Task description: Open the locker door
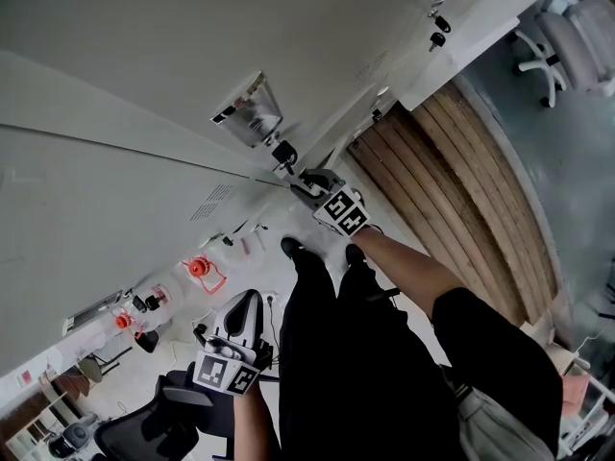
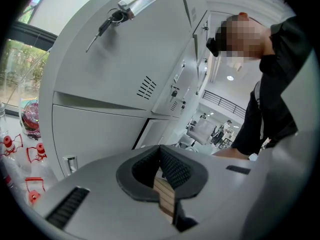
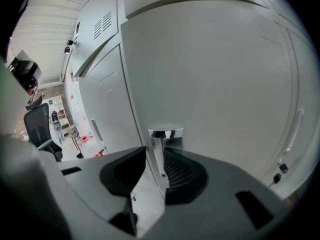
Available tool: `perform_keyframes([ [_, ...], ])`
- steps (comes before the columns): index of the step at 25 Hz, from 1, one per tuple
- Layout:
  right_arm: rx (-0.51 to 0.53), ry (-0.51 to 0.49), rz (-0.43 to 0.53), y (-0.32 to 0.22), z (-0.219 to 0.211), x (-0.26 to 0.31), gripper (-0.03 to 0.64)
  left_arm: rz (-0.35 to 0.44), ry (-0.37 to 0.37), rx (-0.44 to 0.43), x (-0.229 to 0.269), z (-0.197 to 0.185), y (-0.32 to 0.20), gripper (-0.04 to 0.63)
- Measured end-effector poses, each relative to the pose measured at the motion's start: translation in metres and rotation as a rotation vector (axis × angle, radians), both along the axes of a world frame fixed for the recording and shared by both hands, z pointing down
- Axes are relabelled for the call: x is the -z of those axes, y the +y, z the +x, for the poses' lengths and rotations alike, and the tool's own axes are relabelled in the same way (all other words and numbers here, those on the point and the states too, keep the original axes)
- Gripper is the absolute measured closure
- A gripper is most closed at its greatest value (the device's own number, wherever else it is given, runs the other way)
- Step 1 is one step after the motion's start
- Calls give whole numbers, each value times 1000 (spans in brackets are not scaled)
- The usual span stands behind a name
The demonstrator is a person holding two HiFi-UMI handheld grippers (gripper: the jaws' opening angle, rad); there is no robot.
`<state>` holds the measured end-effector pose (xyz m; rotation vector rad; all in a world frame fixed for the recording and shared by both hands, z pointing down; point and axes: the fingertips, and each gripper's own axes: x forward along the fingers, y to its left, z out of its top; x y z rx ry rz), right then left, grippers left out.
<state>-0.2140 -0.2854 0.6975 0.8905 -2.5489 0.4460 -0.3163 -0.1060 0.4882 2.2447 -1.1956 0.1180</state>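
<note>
The right claw (image 3: 154,156) stands with its two dark ribbed pads apart around the one narrow chrome pull handle (image 3: 165,133) of the pale grey metal locker door (image 3: 215,74). The handle lies against the right-hand pad and a gap shows on its other side, so the pads do not clamp it. The left claw (image 2: 160,151) has its two pads drawn together at the tips with nothing between them, and only a strip of wooden plank floor (image 1: 461,181) shows through the slit behind. In the head view the person's bare right forearm (image 1: 408,262) reaches forward out of a dark sleeve, holding that claw against the locker front with its one black-and-white marker cube (image 1: 343,211) turned upward. The left arm hangs low beside the body and its claw is well apart from the lockers, tilted up toward them. From there a second door shows one recessed chrome handle (image 2: 137,1) with one bunch of dark keys (image 2: 114,18) hanging just beside it. Two black shoes (image 1: 291,246) stand on the pale floor near the foot of the lockers.
</note>
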Motion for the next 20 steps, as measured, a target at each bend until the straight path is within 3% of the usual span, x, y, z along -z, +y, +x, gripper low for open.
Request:
perform_keyframes([
  [20, 91, -23, 3, 23, 17, 2, 499, 34, 5, 7, 9, 19, 4, 580],
])
